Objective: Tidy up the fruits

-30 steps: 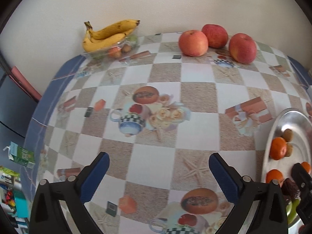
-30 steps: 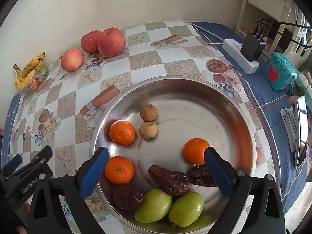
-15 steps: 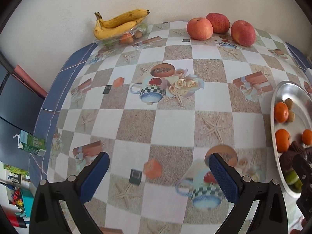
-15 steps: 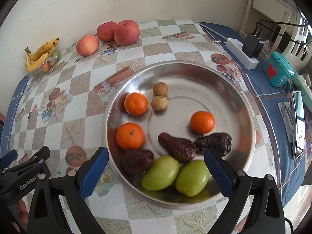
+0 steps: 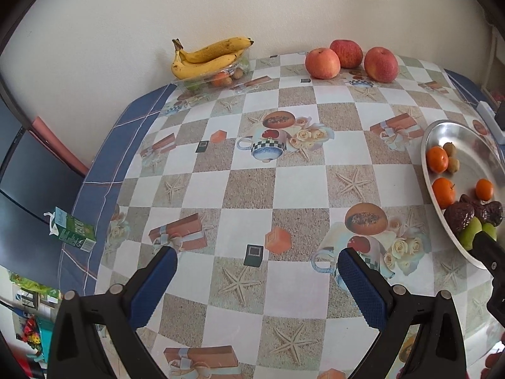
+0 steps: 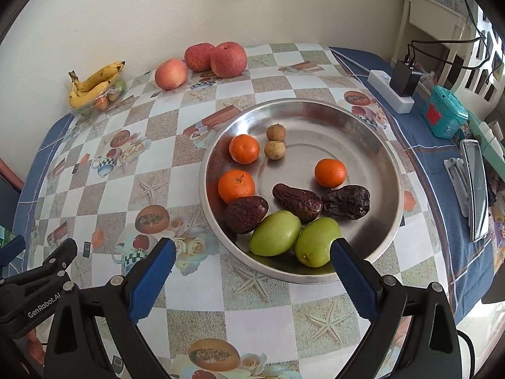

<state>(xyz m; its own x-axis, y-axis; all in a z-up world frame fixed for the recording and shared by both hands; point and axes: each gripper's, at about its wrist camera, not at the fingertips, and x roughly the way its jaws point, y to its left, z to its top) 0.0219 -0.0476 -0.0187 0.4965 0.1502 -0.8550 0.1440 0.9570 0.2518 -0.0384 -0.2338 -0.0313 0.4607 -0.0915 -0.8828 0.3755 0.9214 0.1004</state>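
A round steel plate point(image 6: 372, 145) holds three tangerines point(image 6: 244, 148), two small brown longans point(image 6: 275, 150), three dark dates point(image 6: 296, 201) and two green jujubes point(image 6: 275, 233). My right gripper point(image 6: 252, 260) hangs open over the plate's near rim, nothing between its blue pads. In the left wrist view the same plate point(image 5: 448, 132) lies at the right edge. My left gripper point(image 5: 257, 273) is open above bare tablecloth. Three apples point(image 5: 322, 63) sit at the table's far side. Bananas point(image 5: 208, 58) rest on a clear tub at the far left.
A white power strip with a black charger point(image 6: 401, 85), a teal box point(image 6: 443, 117) and a phone on a stand point(image 6: 475, 186) lie right of the plate. The table's left edge point(image 5: 94, 183) drops to a floor with a green carton point(image 5: 74, 232).
Both grippers have pulled back and risen; the table and plate now sit farther away in both views. The fruit has not moved. Both grippers stay open.
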